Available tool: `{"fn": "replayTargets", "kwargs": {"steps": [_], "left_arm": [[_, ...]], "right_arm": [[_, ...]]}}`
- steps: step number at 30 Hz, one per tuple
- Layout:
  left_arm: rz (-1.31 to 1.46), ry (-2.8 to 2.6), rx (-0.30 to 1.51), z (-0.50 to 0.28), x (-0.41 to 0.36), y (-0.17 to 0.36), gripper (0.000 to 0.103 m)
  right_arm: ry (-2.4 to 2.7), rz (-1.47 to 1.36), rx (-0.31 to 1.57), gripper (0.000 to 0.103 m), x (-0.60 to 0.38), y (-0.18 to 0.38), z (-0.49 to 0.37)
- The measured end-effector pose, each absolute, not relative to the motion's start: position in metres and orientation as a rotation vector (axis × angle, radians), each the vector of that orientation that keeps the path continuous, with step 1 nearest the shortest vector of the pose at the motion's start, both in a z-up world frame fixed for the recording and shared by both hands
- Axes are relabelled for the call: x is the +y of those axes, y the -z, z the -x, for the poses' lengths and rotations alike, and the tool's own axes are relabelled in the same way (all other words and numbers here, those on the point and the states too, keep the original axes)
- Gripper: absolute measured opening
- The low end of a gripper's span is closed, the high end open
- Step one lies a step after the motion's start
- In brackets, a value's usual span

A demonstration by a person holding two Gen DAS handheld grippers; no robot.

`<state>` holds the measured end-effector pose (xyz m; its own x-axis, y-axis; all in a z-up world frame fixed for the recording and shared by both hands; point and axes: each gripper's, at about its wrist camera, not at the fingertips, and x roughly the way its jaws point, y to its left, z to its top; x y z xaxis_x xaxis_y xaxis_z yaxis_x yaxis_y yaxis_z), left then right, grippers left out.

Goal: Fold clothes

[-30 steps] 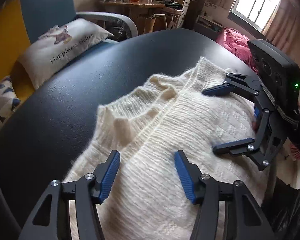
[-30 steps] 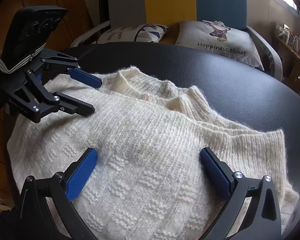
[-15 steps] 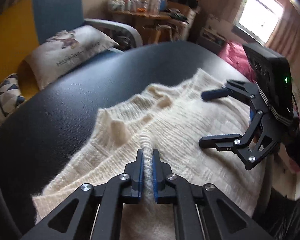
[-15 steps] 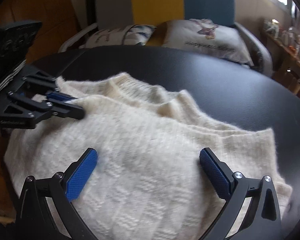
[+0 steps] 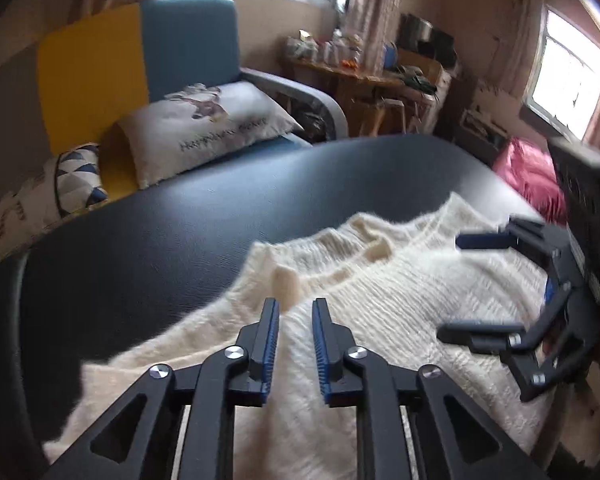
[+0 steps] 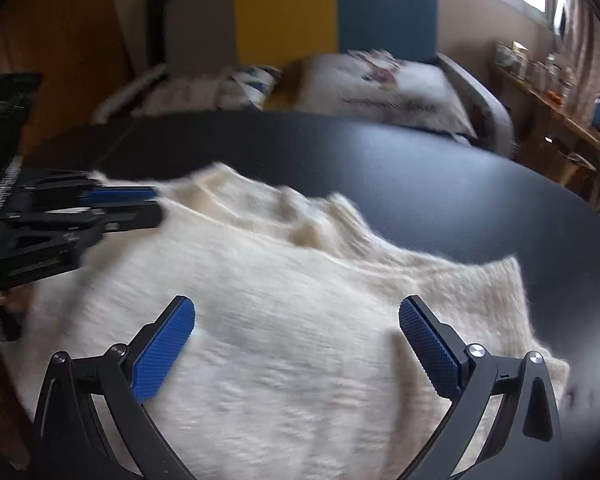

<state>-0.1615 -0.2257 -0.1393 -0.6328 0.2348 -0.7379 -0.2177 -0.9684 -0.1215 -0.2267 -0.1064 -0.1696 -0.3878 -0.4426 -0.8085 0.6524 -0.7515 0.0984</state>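
A cream knitted sweater (image 5: 400, 304) lies spread over the near part of a dark, rounded counter (image 5: 172, 240), its ribbed collar bunched toward the far side and its near edge running off toward the counter's near rim. The left claw (image 5: 294, 312) hangs low over the knit with a narrow gap between its blue pads; seen from its own camera, wool shows through that gap, and I cannot tell whether the pads grip any of it. From the right wrist view the same claw (image 6: 152, 204) comes in from the left at the sweater's far-left edge, its two fingers nearly closed. The right claw (image 6: 296, 320) stands wide apart above the middle of the sweater (image 6: 300, 340), holding nothing; from the left wrist camera it (image 5: 456, 284) reaches in from the right side, fingers spread. Beyond the counter (image 6: 440, 184) sits an armchair (image 5: 188, 40) in yellow and teal with a printed cushion (image 5: 212, 120) on its seat.
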Motion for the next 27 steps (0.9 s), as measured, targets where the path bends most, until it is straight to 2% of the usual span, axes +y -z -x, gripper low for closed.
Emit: {"fn": "replayTargets", "kwargs": {"steps": [10, 12, 15, 22, 25, 27], "left_arm": [[1.276, -2.695, -0.056, 0.114, -0.301, 0.141, 0.022], [1.25, -2.651, -0.059, 0.109, -0.31, 0.136, 0.027], [1.229, -2.543, 0.056, 0.119, -0.306, 0.131, 0.032], [1.231, -2.183, 0.216, 0.154, -0.262, 0.13, 0.052], [1.318, -2.09, 0.273, 0.174, -0.245, 0.148, 0.053], [1.358, -2.062, 0.25, 0.183, -0.243, 0.158, 0.056]], "right_arm": [[2.119, -1.123, 0.277, 0.103, -0.111, 0.152, 0.213], [2.067, -1.098, 0.23, 0.103, -0.112, 0.143, 0.204], [1.921, -1.083, 0.177, 0.103, -0.124, 0.143, 0.187], [1.883, -1.077, 0.313, 0.103, -0.144, 0.169, 0.171], [1.888, -1.042, 0.328, 0.103, -0.142, 0.172, 0.167], [1.89, -1.017, 0.332, 0.103, -0.141, 0.174, 0.164]]}}
